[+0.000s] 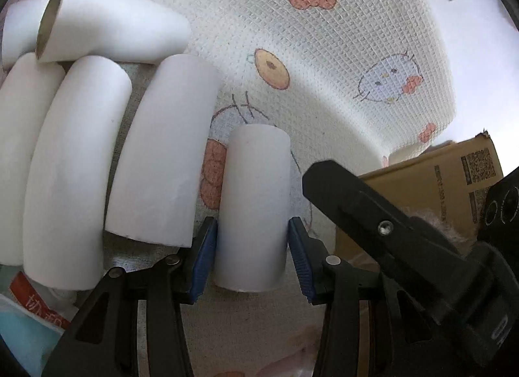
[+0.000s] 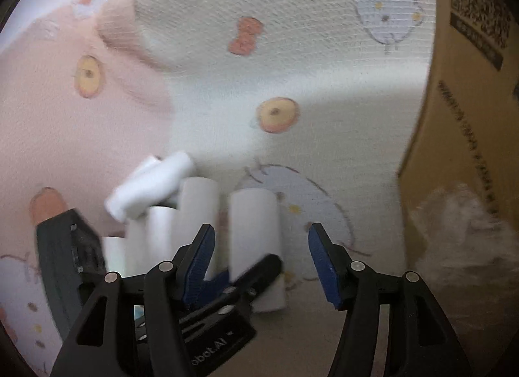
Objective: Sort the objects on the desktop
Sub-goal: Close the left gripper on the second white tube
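- White paper-roll cylinder (image 1: 254,205) is the piece in play: it lies flat on the cream woven cartoon-print cloth (image 1: 324,53), right between the blue pads of the left gripper (image 1: 252,258).
- Left gripper's jaws bracket the roll's near end, one pad at each flank. They look touching or a hair off; I read it as pinching the roll, though firm pressure can't be confirmed.
- Long axis runs straight ahead of the left claw, parallel to its fingers, so the jaws cross the roll's short width, which is the right way to grab a tube.
- Just left of that claw: more white rolls (image 1: 162,150) lined up side by side, with another one (image 1: 97,20) laid crosswise over their far ends.
- Right gripper (image 2: 261,265) hangs spread wide, nothing between its pads. The picture is blurred. The same roll (image 2: 254,231) sits ahead and slightly left of it, with the left tool's black body crossing in front.
- Brown cardboard box (image 2: 470,117) stands to the right of the right claw.
- Judgement: the left hand is plainly nearer and owns this roll; the coming move turns on keeping it parallel with the row on the left.
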Demonstrator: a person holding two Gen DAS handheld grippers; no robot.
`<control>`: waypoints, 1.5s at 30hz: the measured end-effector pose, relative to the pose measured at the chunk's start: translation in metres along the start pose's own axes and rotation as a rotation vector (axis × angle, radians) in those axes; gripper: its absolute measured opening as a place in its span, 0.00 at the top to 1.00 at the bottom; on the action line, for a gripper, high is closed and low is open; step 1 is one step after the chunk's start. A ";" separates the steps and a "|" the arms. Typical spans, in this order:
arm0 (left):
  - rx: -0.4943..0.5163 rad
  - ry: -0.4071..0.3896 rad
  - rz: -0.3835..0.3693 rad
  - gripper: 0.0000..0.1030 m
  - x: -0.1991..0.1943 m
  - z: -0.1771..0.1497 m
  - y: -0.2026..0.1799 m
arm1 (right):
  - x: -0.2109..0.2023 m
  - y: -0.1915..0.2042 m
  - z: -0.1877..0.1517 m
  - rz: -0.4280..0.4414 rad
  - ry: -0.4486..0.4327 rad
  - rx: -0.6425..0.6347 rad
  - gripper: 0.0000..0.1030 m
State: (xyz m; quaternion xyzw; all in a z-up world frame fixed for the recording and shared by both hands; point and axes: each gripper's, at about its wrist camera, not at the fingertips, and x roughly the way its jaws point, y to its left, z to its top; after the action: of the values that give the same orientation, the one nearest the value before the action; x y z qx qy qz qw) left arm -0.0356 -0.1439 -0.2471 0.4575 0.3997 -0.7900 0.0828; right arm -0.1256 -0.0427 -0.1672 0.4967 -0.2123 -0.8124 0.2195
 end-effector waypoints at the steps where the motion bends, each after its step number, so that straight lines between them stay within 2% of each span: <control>1: 0.010 0.011 0.011 0.53 0.000 0.001 -0.001 | 0.001 -0.001 -0.001 0.002 -0.007 -0.010 0.45; 4: 0.025 0.040 0.035 0.53 -0.004 0.000 -0.004 | 0.003 0.000 0.000 0.007 -0.021 -0.028 0.45; 9: 0.051 0.025 0.090 0.52 -0.031 -0.008 -0.004 | 0.005 -0.002 -0.001 -0.004 -0.013 -0.032 0.45; 15: 0.090 -0.059 0.187 0.51 -0.079 -0.011 -0.005 | 0.001 0.002 -0.004 -0.029 -0.008 -0.082 0.44; 18: 0.108 -0.103 0.189 0.51 -0.098 -0.006 -0.006 | 0.007 -0.001 -0.009 -0.036 0.014 -0.089 0.44; 22: 0.090 -0.136 0.170 0.51 -0.106 0.003 -0.005 | 0.016 -0.006 -0.016 0.004 0.051 -0.076 0.44; 26: 0.081 -0.083 0.117 0.51 -0.095 0.012 -0.007 | 0.024 -0.012 -0.021 0.030 0.079 -0.054 0.44; 30: 0.000 0.025 0.006 0.51 -0.072 0.025 -0.004 | 0.038 -0.021 -0.030 0.044 0.123 -0.016 0.44; 33: -0.026 0.070 -0.031 0.51 -0.059 0.034 -0.007 | 0.037 -0.022 -0.035 0.053 0.096 -0.040 0.42; 36: 0.028 0.095 0.009 0.51 -0.048 0.040 -0.017 | 0.037 -0.022 -0.039 0.058 0.085 -0.049 0.39; 40: 0.083 0.171 0.055 0.51 -0.028 0.043 -0.027 | 0.036 -0.023 -0.042 0.073 0.080 -0.050 0.35; 42: 0.102 0.181 0.087 0.50 -0.022 0.043 -0.028 | 0.037 -0.022 -0.041 0.090 0.083 -0.059 0.31; 45: 0.123 0.194 0.122 0.50 -0.020 0.041 -0.031 | 0.038 -0.021 -0.040 0.088 0.091 -0.068 0.31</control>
State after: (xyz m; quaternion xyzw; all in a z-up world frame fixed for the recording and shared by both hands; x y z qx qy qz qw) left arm -0.0664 -0.1566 -0.2038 0.5595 0.3280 -0.7585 0.0631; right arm -0.1081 -0.0524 -0.2230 0.5154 -0.1961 -0.7854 0.2811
